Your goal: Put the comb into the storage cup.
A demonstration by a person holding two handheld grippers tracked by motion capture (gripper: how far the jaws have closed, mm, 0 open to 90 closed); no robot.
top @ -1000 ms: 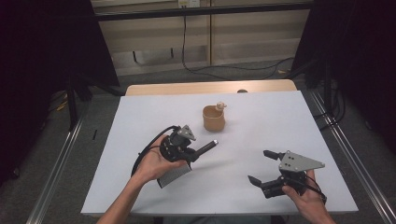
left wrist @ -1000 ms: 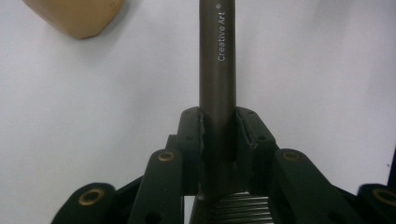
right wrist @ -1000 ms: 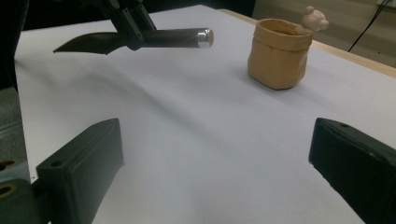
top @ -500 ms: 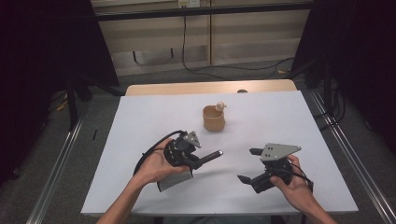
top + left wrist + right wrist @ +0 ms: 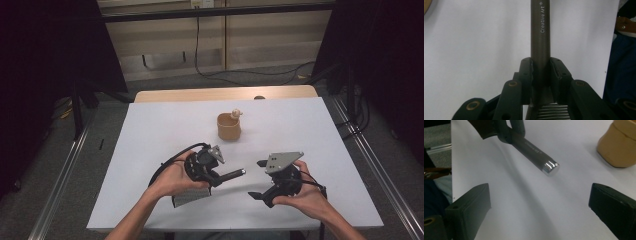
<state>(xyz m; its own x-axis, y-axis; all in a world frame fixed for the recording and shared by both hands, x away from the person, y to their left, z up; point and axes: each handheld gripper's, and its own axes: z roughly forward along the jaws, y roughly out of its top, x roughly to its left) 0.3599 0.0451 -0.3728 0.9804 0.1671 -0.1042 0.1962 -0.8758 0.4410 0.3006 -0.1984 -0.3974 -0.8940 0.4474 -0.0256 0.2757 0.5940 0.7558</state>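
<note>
My left gripper (image 5: pixel 219 176) is shut on a dark grey pen (image 5: pixel 233 174) and holds it nearly level above the white table, silver end pointing right. In the left gripper view the pen (image 5: pixel 540 37), printed "Creative Art", runs straight out between the closed pads (image 5: pixel 527 72). My right gripper (image 5: pixel 256 179) stands open just right of the pen's tip, jaws wide apart and aimed at it. From the right gripper view, the pen (image 5: pixel 536 153) hangs ahead of the open right gripper (image 5: pixel 540 202), apart from both pads.
A tan cup (image 5: pixel 229 127) with a small pale object (image 5: pixel 235 114) on its rim stands beyond both grippers, also at the top right as the cup (image 5: pixel 619 147). The white table (image 5: pixel 150 130) has metal rails (image 5: pixel 65 170) along both sides.
The right gripper has moved left and slightly forward, closing in on the pen's tip. The left gripper has drifted a little to the right with the pen.
</note>
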